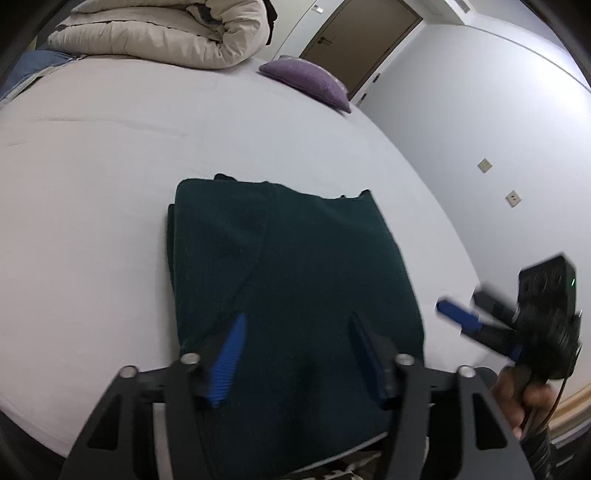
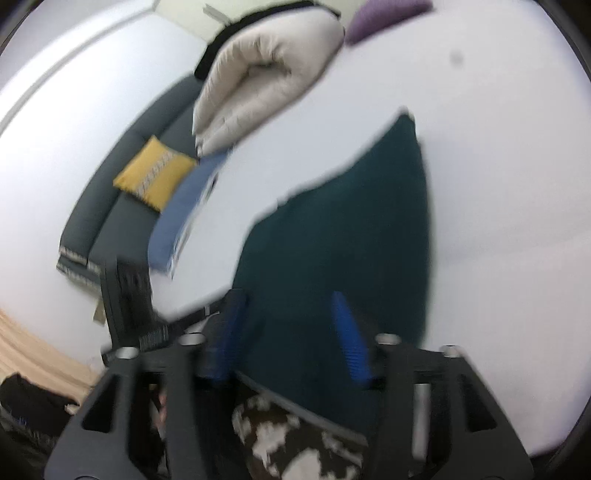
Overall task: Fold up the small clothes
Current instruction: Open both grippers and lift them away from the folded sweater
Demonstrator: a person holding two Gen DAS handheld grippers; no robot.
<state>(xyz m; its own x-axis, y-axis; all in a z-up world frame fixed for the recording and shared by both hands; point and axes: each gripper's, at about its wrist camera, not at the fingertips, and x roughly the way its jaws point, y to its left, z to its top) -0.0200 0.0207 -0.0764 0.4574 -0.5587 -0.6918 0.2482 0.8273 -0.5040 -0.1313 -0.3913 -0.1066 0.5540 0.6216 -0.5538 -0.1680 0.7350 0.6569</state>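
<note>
A dark green garment (image 1: 288, 266) lies folded into a rough rectangle on the white bed (image 1: 110, 147). My left gripper (image 1: 295, 325) is open just above its near end, with nothing between the blue pads (image 1: 231, 350). My right gripper (image 1: 458, 314) shows at the right in the left wrist view, off the garment's right edge. In the blurred right wrist view the garment (image 2: 351, 229) lies ahead of my right gripper (image 2: 288, 314), which is open and empty.
A rolled beige duvet (image 1: 166, 33) and a purple cushion (image 1: 310, 81) lie at the far end of the bed. A blue folded cloth (image 2: 184, 206) sits at the bed's edge. A grey sofa (image 2: 122, 177) with a yellow cushion (image 2: 155, 177) stands beyond.
</note>
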